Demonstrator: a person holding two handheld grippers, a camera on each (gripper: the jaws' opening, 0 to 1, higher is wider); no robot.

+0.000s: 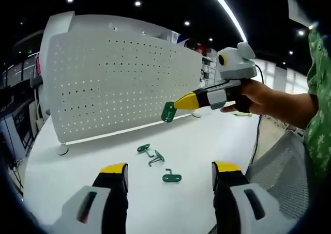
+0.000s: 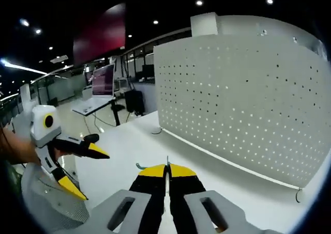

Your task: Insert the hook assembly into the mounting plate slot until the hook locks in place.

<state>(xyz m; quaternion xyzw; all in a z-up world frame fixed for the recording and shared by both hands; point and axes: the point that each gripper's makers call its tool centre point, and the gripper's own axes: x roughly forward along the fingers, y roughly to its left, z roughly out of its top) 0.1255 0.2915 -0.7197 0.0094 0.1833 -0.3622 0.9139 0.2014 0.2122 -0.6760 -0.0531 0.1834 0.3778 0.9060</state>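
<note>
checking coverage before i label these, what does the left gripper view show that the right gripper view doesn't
Left gripper view: three green hooks lying loose on the white table, and the right claw shut on a green hook plate, held up in front of the pegboard. Its own claw stands open.

Right gripper view: a desk with a monitor in the room behind, and the left claw seen from the side, open.

Both: the white perforated pegboard standing on the white table, and dark ceiling lights.
</note>
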